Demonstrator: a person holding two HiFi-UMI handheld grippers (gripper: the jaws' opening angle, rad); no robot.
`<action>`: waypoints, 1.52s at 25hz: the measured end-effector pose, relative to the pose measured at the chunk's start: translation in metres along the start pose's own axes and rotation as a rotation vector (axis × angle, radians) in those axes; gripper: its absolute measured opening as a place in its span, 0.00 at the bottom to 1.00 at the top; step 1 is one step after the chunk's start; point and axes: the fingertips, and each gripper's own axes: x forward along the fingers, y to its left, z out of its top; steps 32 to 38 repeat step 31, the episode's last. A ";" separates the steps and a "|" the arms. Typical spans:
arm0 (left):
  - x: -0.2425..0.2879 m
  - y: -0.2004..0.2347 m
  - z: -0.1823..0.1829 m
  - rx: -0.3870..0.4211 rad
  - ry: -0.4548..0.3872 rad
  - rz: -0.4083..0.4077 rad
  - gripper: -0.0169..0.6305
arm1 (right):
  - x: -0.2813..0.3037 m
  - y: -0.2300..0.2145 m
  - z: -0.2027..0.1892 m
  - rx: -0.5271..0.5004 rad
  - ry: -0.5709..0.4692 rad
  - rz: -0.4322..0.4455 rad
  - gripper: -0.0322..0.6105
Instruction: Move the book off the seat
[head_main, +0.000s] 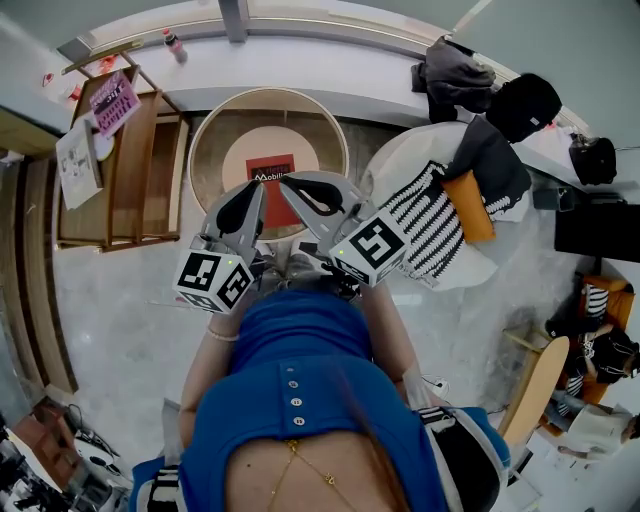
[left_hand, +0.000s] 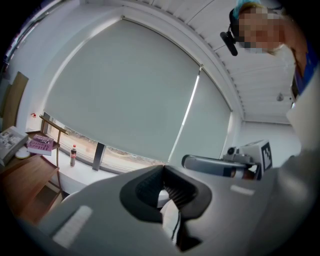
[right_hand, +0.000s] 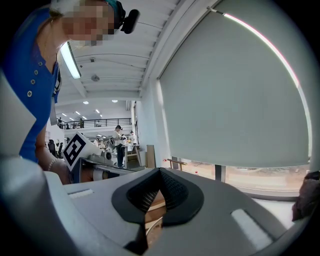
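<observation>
Nearest, the person's blue top. In front of it both tools are clenched with nothing in them: the left gripper and the right gripper, tips close together. Beyond them the red book lies flat at the middle of the round seat — untouched. Farther off, a bottle stands on the window ledge.
</observation>
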 end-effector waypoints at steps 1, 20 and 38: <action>0.001 0.001 0.000 -0.001 0.002 -0.001 0.03 | 0.001 -0.001 0.000 0.001 0.003 0.002 0.05; 0.029 0.033 -0.002 -0.021 0.051 -0.021 0.03 | 0.035 -0.027 -0.008 0.023 0.036 -0.009 0.05; 0.053 0.049 -0.003 -0.022 0.084 -0.048 0.03 | 0.052 -0.048 -0.013 0.042 0.050 -0.034 0.05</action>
